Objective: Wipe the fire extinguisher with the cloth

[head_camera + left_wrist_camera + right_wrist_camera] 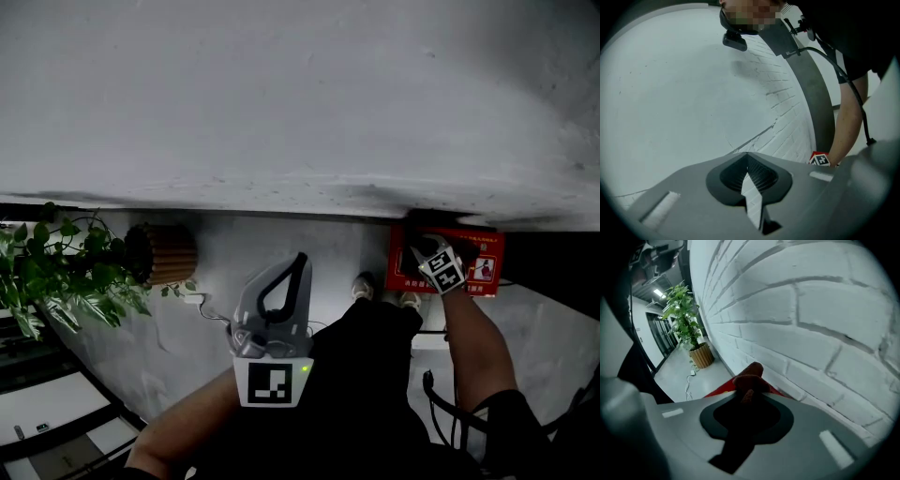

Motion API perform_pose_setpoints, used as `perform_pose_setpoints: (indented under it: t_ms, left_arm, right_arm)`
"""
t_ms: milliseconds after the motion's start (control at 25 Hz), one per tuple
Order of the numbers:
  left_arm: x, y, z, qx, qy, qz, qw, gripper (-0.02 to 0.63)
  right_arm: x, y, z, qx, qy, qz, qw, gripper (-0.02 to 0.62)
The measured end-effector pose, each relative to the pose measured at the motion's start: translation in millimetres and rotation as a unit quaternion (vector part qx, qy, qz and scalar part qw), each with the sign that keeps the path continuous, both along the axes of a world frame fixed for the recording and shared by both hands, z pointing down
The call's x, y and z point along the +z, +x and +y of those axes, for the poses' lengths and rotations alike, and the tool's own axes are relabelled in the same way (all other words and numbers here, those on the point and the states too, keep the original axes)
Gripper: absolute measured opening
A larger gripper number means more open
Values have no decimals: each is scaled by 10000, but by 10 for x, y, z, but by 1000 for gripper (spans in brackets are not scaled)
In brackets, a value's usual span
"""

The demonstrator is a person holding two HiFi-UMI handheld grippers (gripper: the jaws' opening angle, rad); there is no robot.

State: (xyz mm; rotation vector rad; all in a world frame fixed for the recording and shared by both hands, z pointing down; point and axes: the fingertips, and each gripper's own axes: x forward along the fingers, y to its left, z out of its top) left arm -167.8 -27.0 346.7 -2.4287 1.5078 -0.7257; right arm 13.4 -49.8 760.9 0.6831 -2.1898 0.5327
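Right gripper [746, 397] clamps the cloth [751, 373] (left gripper [747, 157] closed, empty).

Print on the red box [480, 253] is way too tiny to read, and the right gripper [433, 251] covers its middle. The plant [56, 272] runs off the left edge. The cloth [749, 378] fades into shadow lower down.

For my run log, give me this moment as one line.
left gripper: shut, empty, mid-air | right gripper: shut on cloth, at red box by brick wall
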Motion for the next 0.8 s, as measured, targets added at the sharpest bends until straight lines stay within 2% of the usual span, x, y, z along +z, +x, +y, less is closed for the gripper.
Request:
perform_pose_setpoints:
  t_ms: [360, 640, 800]
  left_arm:
    - [24, 226, -78, 277, 2, -62, 9996, 0]
    - [-21, 538, -198, 473, 6, -140, 9988, 0]
    - [-82, 806, -236, 586, -14, -106, 9982, 0]
  right_arm:
    - [-29, 1321, -158, 1371, 221, -9, 9903, 60]
    - [-28, 2361, -78, 2581, 156, -78, 9660, 60]
    - [-35, 2648, 124, 2837, -27, -31, 9589, 60]
